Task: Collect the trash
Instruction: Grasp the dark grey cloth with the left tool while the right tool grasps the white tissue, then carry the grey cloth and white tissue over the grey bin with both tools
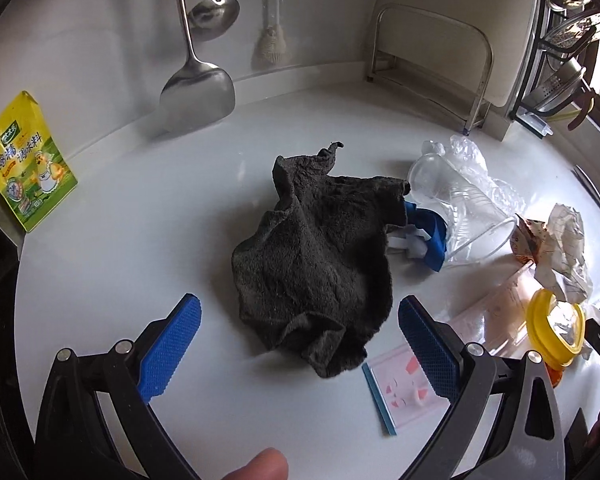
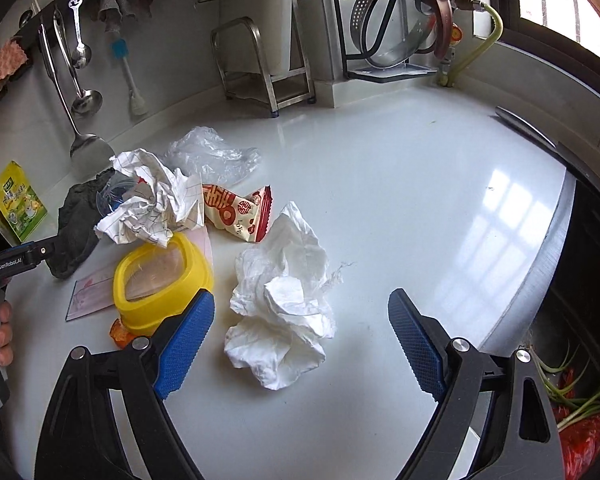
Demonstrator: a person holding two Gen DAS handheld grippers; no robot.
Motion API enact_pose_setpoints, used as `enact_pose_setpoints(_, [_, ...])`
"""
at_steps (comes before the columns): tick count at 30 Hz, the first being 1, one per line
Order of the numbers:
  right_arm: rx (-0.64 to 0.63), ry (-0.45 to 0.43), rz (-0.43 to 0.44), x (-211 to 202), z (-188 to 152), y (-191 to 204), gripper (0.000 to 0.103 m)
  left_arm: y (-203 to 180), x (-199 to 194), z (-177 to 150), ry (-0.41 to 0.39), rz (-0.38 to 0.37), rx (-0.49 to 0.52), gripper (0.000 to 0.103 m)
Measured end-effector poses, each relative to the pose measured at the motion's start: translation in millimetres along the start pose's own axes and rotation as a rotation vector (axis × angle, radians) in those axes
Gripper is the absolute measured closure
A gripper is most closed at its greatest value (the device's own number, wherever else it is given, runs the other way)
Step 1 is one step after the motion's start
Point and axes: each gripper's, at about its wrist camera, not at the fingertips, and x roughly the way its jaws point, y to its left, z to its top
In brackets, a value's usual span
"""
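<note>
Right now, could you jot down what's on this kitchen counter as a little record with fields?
surface: white counter
left tongs: open, over a dark grey cloth
right tongs: open, around a crumpled white tissue
other litter: yellow lid, red and white wrapper, crumpled lined paper, clear plastic bag, clear plastic cup
on wall: hanging ladle, spatula
</note>
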Motion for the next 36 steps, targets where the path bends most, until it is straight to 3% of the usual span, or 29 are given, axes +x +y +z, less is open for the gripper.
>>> enact_pose_setpoints(16, [-0.101, 0.052, -0.028, 22.2, 6.6, 15.3, 0.02, -3.5, 36.5, 10.0, 0.085, -0.02, 0.009, 0.006])
enact_pose_setpoints(18, [-0.112, 0.049, -0.031, 21.5, 5.9, 16.8, 0.026, -1.2, 40.3, 9.2, 0.113, -0.038, -0.008, 0.006])
enact_pose_setpoints(20, [-0.113, 0.038, -0.034, 20.3, 5.9, 15.6, 0.038, -0.4, 39.6, 8.4, 0.107, -0.04, -0.002, 0.008])
enact_pose_setpoints(23, [-0.116, 0.031, -0.038, 18.5, 6.2, 13.6, 0.056, -0.8, 34.3, 8.1, 0.086, -0.049, 0.019, 0.03])
enact_pose_setpoints(24, [-0.115, 0.03, -0.036, 18.1, 6.8, 12.4, 0.059, 0.0, 32.2, 8.2, 0.083, -0.061, 0.022, 0.043])
enact_pose_setpoints(26, [-0.105, 0.032, -0.029, 17.3, 8.2, 9.5, 0.079, -2.4, 28.6, 8.3, 0.082, -0.084, 0.041, 0.065])
enact_pose_setpoints(30, [-0.092, 0.035, -0.007, 16.1, 8.3, 6.8, 0.09, -6.1, 22.5, 4.6, 0.06, -0.048, 0.061, 0.088])
enact_pose_setpoints(36, [-0.085, 0.017, 0.033, 5.3, 5.4, 10.5, 0.094, -7.1, -2.7, 2.5, -0.006, -0.05, 0.073, 0.093])
